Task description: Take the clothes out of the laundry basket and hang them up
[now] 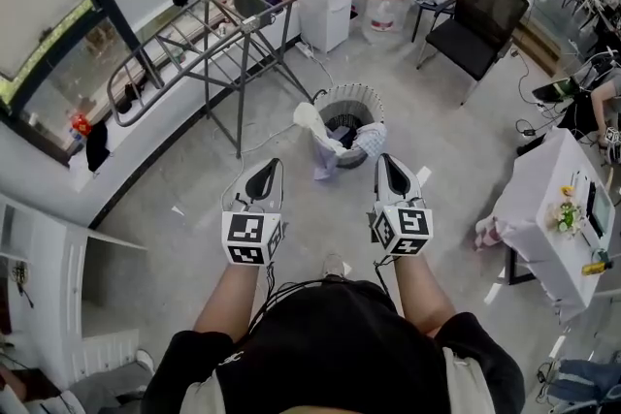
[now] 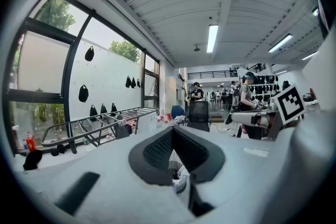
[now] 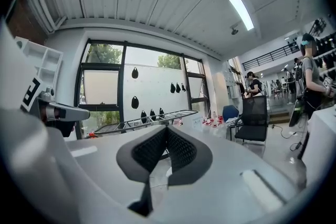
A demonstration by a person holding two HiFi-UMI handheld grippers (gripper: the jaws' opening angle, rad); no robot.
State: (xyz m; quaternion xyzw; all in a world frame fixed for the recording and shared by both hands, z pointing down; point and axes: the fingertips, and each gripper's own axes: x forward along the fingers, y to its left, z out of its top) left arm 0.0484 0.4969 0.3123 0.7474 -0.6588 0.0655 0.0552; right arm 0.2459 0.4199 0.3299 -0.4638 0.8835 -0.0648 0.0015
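grey metal drying rack (image 1: 223, 24) stands along the window, with bare floor (image 1: 184, 179) open on its near side. round white laundry basket (image 1: 351, 94) sits just past the rack's legs, pale clothes (image 1: 315, 131) spilling over its rim. left gripper (image 1: 263, 175) and right gripper (image 1: 391, 172) hover side by side short of the basket, both clenched on nothing

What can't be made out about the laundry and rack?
- Head view: how many garments the round white slatted laundry basket holds; draped white and blue clothes partly cover its opening.
- Left gripper view: the basket, mostly behind the shut left gripper.
- Right gripper view: grey metal drying rack, partly behind the shut right gripper.
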